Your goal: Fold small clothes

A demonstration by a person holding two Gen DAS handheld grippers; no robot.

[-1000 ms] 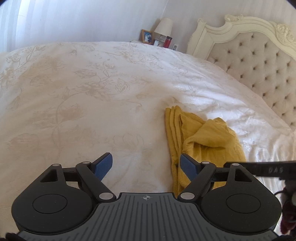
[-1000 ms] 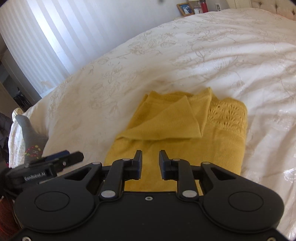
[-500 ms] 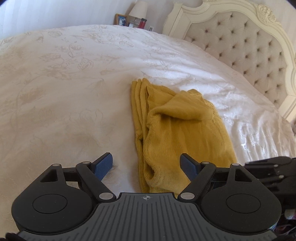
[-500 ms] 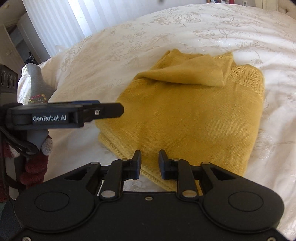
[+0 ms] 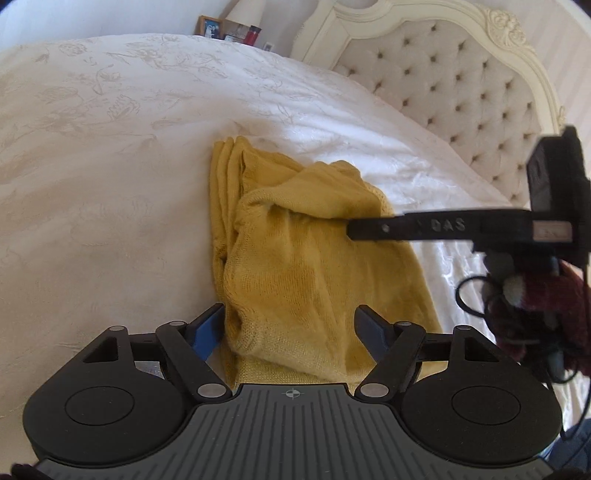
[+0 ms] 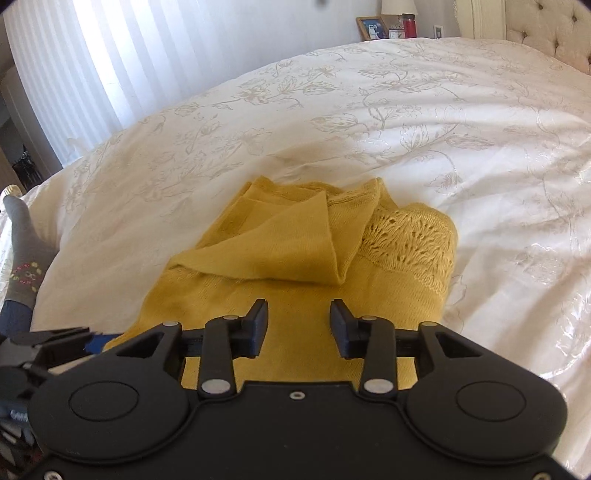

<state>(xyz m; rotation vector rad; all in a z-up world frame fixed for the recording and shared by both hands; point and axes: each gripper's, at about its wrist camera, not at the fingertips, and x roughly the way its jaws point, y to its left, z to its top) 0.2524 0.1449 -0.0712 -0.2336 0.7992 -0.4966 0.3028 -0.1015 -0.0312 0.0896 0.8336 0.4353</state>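
A mustard-yellow knitted garment lies partly folded on the white bedspread, with a loose flap bunched on top. My left gripper is open and empty, its jaws wide over the garment's near end. In the right wrist view the garment shows a lacy panel on its right. My right gripper is open and empty just above the garment's near edge. It also shows in the left wrist view, reaching in from the right over the flap.
A tufted cream headboard stands at the right. A nightstand with a photo frame, a lamp and a red cup is at the far end. A grey embroidered sock lies at the bed's left edge. White curtains hang behind.
My right gripper's jaws have opened from nearly shut. The left gripper has moved over the garment's near end, and the right has swung in over the garment from the right.
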